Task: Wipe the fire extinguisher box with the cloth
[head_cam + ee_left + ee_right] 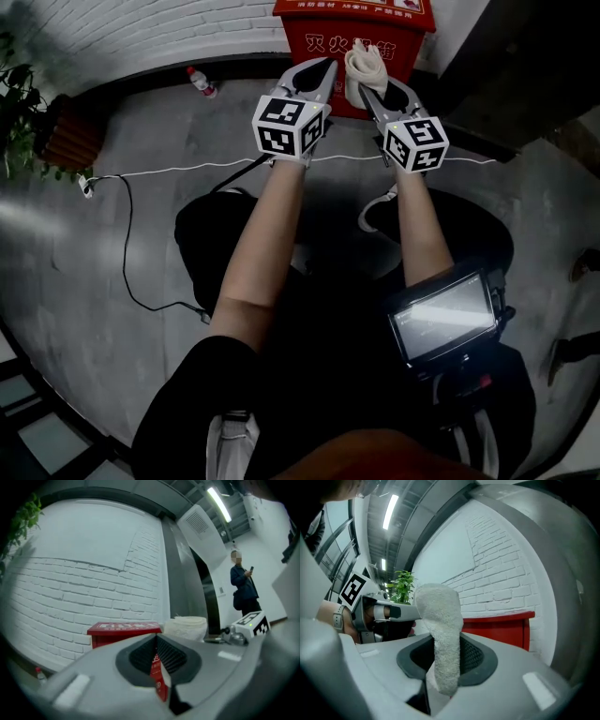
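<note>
Closest in, a small lit screen [443, 322] hangs at the person's waist. Both forearms reach past it over the grey floor [141, 225] toward the fire extinguisher box [352, 33], which stands at the floor's far edge against the white brick wall [141, 33]. Right tongs [371, 86] are clamped on the cloth [363, 58]. The right gripper view shows the pale towelling pinched between the pads, with a folded loop standing above them and a short tail below. Left tongs [322, 70] sit just beside, pressed together on nothing, and only a red sliver of the box shows through the slit between them. Cloth and box overlap in the head view, but contact is not evident: in both gripper views the red top lies beyond the tips.

The wipe itself seems about to begin. To do it well, the free loop of cloth should meet the red surface rather than the hard tips, so the right tongs want tilting until the towelling leads. Long overlapping strokes along the top, then down the front face, would cover it evenly. The grip needs to be firm, since the cloth is pinched on a narrow fold and drag could pull it out. Left tongs could steady the box at a corner if it slides, or else keep out of the stroke.
</note>
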Tool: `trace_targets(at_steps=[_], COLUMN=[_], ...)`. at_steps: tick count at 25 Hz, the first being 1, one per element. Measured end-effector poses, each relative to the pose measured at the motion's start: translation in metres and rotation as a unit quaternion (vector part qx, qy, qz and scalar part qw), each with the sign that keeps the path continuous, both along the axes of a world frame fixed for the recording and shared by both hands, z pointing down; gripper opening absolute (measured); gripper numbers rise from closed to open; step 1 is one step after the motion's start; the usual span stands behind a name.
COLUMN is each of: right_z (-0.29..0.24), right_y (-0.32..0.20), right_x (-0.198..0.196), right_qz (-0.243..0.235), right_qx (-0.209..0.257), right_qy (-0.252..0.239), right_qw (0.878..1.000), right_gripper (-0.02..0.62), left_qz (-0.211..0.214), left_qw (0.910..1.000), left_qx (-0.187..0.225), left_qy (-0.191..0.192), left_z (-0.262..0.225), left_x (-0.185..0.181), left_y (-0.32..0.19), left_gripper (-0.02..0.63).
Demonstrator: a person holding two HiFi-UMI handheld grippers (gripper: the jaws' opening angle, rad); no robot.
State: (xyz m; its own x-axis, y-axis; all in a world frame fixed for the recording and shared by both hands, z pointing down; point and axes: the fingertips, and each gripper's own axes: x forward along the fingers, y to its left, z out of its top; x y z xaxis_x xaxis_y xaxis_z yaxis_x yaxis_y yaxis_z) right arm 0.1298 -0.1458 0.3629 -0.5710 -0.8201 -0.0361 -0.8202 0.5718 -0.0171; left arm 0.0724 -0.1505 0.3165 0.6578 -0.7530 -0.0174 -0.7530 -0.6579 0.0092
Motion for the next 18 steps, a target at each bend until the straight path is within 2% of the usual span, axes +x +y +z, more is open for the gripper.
trace_targets(at_steps=[7, 18], right_z=[0.010, 0.045], right_y=[-0.046, -0.110], right_x=[-0.051, -0.096], right_qz=[-0.029, -0.050], right_qx=[-0.021, -0.060], right_qy=[0.014, 0.035], right_qw=[0.999, 0.996], right_gripper=[0.110, 0.110], left_qz=[-0.010, -0.030], left_qw=[0.9998, 0.9988], left_qx=[-0.008, -0.036], left_qy=[-0.012, 0.014], left_z=[0.013, 0.054], left_x=[-0.037, -0.074], left_y=[-0.042, -0.104], left_gripper=[0.002, 0.002])
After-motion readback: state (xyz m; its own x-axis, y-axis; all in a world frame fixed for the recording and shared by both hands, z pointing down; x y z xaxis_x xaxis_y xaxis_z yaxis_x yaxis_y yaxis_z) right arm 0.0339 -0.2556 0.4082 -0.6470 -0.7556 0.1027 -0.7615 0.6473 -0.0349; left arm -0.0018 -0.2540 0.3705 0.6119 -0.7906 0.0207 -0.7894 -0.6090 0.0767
